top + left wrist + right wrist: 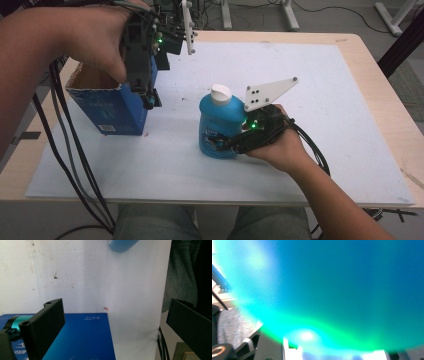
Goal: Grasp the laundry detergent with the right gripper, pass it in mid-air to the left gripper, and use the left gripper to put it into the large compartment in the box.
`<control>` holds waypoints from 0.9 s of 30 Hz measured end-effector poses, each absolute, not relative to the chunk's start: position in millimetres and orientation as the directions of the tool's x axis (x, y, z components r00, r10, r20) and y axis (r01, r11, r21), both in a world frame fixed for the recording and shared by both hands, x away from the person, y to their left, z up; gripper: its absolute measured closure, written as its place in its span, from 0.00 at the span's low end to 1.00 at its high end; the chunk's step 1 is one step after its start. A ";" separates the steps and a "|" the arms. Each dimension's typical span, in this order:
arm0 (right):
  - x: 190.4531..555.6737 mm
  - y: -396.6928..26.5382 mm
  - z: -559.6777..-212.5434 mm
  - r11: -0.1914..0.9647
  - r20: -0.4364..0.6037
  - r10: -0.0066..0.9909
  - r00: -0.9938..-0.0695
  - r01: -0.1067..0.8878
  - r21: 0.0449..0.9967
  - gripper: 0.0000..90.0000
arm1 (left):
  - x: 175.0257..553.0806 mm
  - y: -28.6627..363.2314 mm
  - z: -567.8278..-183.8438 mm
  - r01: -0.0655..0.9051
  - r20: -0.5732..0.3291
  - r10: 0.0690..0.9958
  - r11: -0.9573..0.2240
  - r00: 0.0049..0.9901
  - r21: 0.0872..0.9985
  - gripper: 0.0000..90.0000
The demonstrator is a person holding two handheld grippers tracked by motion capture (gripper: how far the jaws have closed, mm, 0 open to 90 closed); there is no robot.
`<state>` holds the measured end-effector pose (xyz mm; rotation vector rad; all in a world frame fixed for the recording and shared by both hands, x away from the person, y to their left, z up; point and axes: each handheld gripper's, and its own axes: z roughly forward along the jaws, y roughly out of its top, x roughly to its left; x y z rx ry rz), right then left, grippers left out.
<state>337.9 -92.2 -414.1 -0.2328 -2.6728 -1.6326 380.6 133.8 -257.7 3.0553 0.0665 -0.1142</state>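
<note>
1. The right gripper [220, 144] grips the blue bottle [216, 125], which stands mid-bench [350, 125]; its jaws should hold firm so the bottle doesn't tip.
2. Farther off, the left gripper [150, 102] hangs with wide jaws over the blue box [107, 107], which it could steady.

Pale wood worktop [385, 120] with rounded corners is sitting under a big white foam-looking sheet [320, 100] that's picking up a few dark specks and scuffs. Grey floor [340, 15] is showing behind it, with white stand legs [287, 15] and some black cables [365, 22] trailing across. Lighting's looking soft and even, nothing harsh.
</note>
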 end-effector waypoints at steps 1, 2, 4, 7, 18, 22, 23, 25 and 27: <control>337.6 -92.4 -414.1 0.447 0.076 0.126 -0.989 0.125 0.886 0.49 | 380.2 133.7 -257.9 0.050 -0.077 0.044 -0.995 0.996 0.082 0.02; 337.2 -92.4 -414.2 0.446 0.070 0.124 -0.990 0.118 0.887 0.49 | 380.0 133.6 -258.0 0.051 -0.077 0.045 -0.995 0.996 0.082 0.02; 336.0 -92.4 -413.9 0.452 0.054 0.119 -0.991 0.102 0.886 0.50 | 379.9 132.9 -257.8 0.047 -0.078 0.041 -0.996 0.996 0.082 0.02; 334.4 -92.5 -414.2 0.448 0.039 0.118 -0.992 0.088 0.890 0.51 | 379.6 132.1 -257.7 0.044 -0.076 0.038 -0.996 0.996 0.083 0.02; 331.4 -94.2 -408.0 0.440 0.006 0.109 -0.994 0.054 0.897 0.52 | 376.6 131.2 -253.9 0.044 -0.086 0.035 -0.995 0.996 0.093 0.02; 332.0 -95.6 -401.2 0.440 0.003 0.107 -0.994 0.050 0.897 0.52 | 374.1 127.9 -250.8 0.039 -0.091 0.030 -0.994 0.995 0.097 0.02; 332.0 -95.8 -399.6 0.442 0.003 0.108 -0.994 0.051 0.896 0.52 | 373.1 126.6 -249.9 0.039 -0.092 0.030 -0.994 0.995 0.098 0.02; 332.3 -95.7 -396.7 0.448 0.000 0.101 -0.995 0.045 0.893 0.52 | 371.7 123.9 -247.9 0.036 -0.095 0.026 -0.995 0.995 0.097 0.02; 332.4 -95.3 -394.0 0.454 -0.002 0.095 -0.996 0.041 0.890 0.52 | 370.0 120.8 -245.5 0.034 -0.097 0.024 -0.995 0.995 0.094 0.02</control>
